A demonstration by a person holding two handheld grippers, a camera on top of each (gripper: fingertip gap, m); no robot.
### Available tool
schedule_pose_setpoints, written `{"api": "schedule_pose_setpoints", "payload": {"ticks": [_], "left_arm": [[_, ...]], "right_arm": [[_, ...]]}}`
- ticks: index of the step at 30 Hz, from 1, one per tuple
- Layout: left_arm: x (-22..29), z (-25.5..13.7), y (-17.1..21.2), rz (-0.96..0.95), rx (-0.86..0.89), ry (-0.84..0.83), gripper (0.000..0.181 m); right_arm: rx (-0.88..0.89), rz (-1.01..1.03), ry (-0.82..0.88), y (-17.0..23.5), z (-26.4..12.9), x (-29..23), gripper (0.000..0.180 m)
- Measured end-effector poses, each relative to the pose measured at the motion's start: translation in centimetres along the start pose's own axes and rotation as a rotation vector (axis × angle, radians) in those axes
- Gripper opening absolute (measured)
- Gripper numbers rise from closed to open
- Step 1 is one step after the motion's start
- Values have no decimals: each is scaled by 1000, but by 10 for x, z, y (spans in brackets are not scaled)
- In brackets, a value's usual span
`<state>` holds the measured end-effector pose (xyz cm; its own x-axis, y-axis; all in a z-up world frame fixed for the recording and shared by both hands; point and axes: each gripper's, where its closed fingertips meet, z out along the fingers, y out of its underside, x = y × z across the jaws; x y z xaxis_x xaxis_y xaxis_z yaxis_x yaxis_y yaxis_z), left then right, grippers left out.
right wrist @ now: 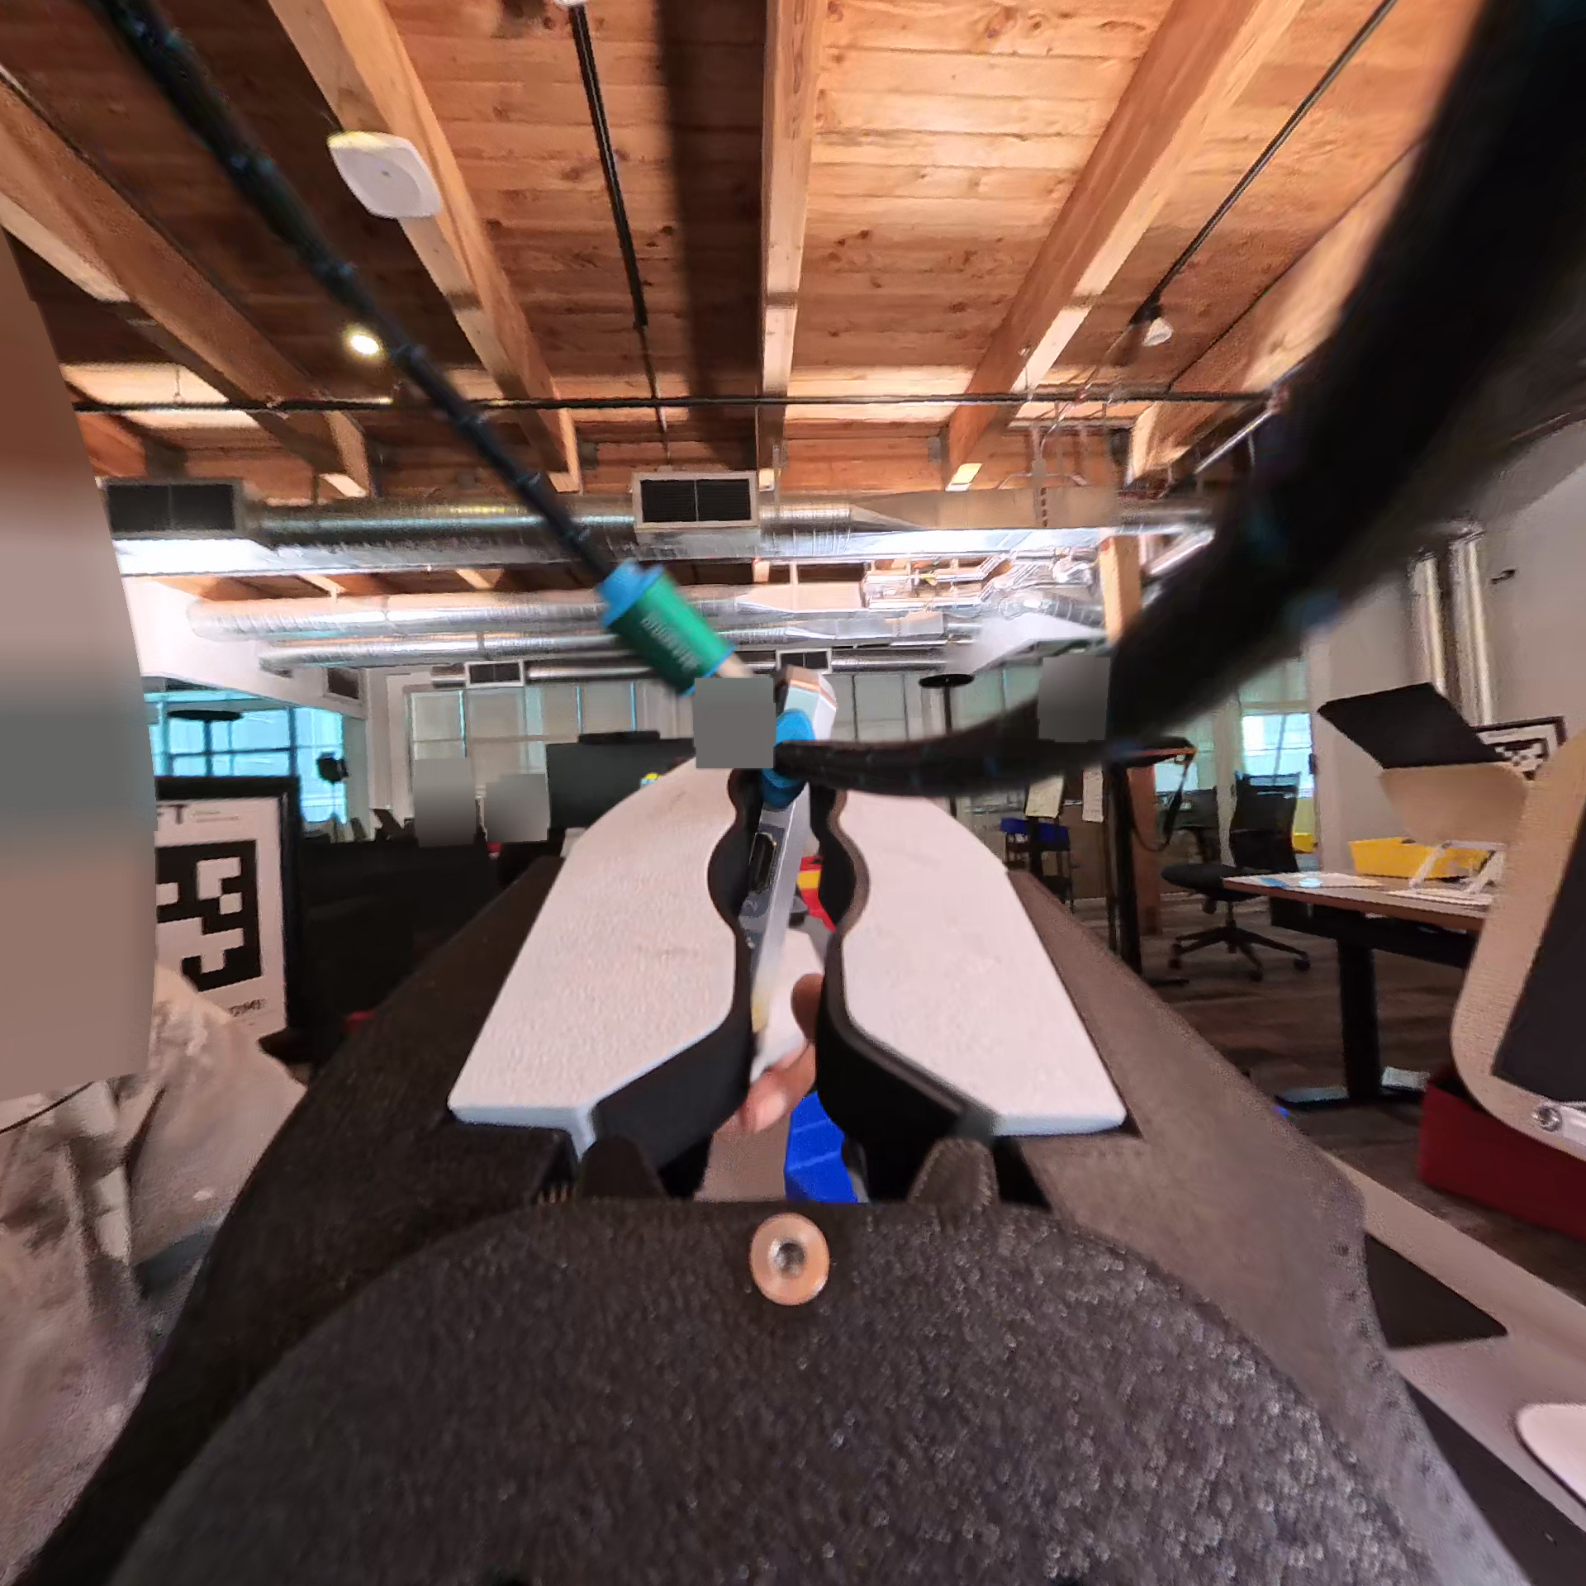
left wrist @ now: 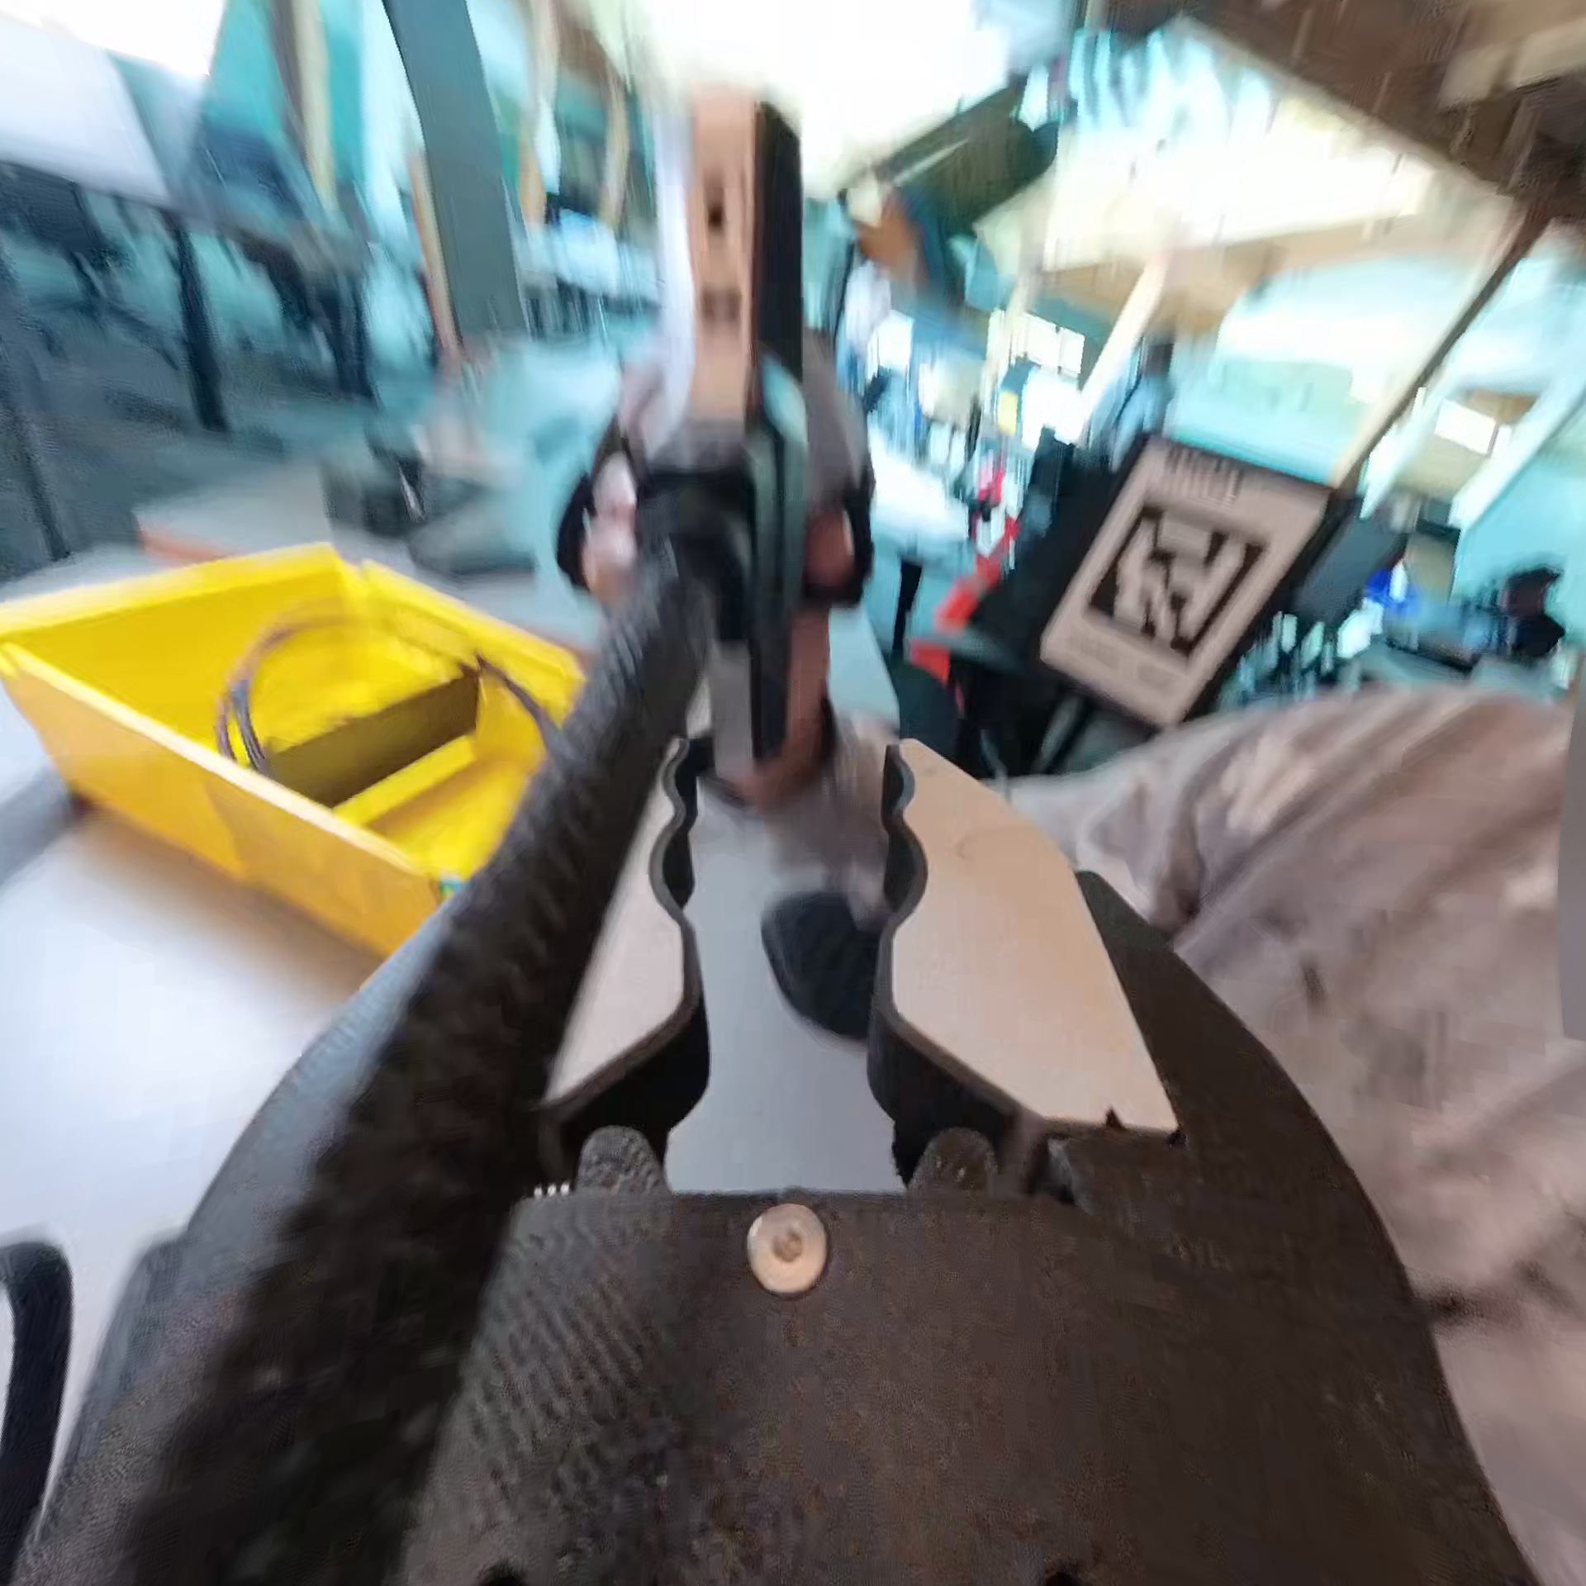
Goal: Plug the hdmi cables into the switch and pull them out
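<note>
In the right wrist view my right gripper [right wrist: 785,794] points up toward the ceiling and is shut on a thin silver HDMI switch [right wrist: 777,910], held edge-on. A cable with a green connector [right wrist: 669,631] enters the switch's top from the upper left. A black braided cable [right wrist: 927,759] with a blue collar meets it from the right. In the blurred left wrist view my left gripper [left wrist: 789,759] is open and empty. A black braided cable [left wrist: 549,824] runs along the outside of its left finger toward the right gripper [left wrist: 759,412], which stands upright ahead.
A yellow bin [left wrist: 172,687] with a wire loop sits on the grey table [left wrist: 129,1030] at the left. A person's grey sleeve [left wrist: 1330,901] fills the right. A fiducial marker board [left wrist: 1176,584] stands behind. Desks and office chairs [right wrist: 1236,867] are farther off.
</note>
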<state>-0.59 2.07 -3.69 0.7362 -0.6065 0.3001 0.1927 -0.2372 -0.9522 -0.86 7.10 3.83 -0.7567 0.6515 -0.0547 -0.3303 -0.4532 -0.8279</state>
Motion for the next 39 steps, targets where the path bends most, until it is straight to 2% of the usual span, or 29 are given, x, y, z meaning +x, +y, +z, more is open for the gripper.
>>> {"api": "schedule_pose_setpoints", "payload": {"ticks": [3,5,9,10,12,14,15,17,20,24,26,28,33,36,39], "left_arm": [[23,-5,46,84,-332,81,33],[35,-10,57,174,-428,80,32],[78,-30,38,378,-371,119,30],[81,-35,25,448,-313,56,31],[85,-49,-21,539,-61,-96,31],[84,-65,-49,491,116,-138,27],[72,-69,-52,467,133,-181,28],[32,-69,-41,443,57,-298,36],[2,-42,0,328,-102,-176,53],[-11,8,18,308,-57,-59,52],[-11,18,6,366,70,-89,46],[-11,17,2,404,115,-101,24],[-11,-10,5,386,-47,-112,22],[-8,-23,24,354,-257,-161,22],[-9,-26,34,326,-358,-229,22]], "right_arm": [[-32,-29,-12,-11,-8,-2,11],[-30,-24,-43,-17,-10,-8,11],[-23,-38,-51,-21,-12,-11,10],[-31,-33,-61,-19,-11,-12,10],[-77,-34,-75,-9,-8,-13,11],[-113,-29,-102,2,-3,-17,11],[-127,-23,-116,7,-1,-20,11],[-157,-30,-118,17,4,-21,10],[-188,-27,-130,28,8,-24,10],[-235,-34,-123,40,12,-23,10],[-267,-57,-112,46,14,-22,10],[-301,-75,-121,49,14,-24,10],[-501,-179,-158,66,1,-28,9],[-676,-216,-211,92,-15,-31,9],[-688,-182,-233,100,-18,-30,8]]}}
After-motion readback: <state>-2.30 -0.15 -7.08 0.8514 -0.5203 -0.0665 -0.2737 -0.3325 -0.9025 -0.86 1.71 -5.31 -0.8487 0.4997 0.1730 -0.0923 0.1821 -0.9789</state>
